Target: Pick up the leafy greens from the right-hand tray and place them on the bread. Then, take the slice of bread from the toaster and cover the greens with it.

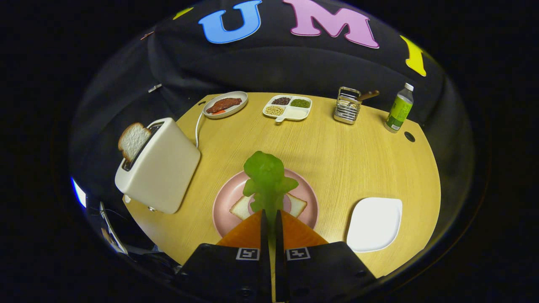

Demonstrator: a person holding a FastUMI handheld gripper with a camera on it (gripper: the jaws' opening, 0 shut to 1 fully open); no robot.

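Gripper (270, 219) fingers nearly together, both pressing on stem end of leafy greens (267, 181). Greens' long axis runs straight ahead from fingertips, leafy end pointing away, toward table's far side. Greens held over pink plate (225, 198), above bread slice (294, 205) lying on it. Gripper aimed forward and down at plate. White tray (374, 224) right of plate. Toaster (162, 166) left of plate, tilted, second bread slice (133, 141) sticking from slot. Beyond plate: meat dish (225, 104), divided dish of beans (288, 107), wire rack (347, 105), bottle (399, 108).
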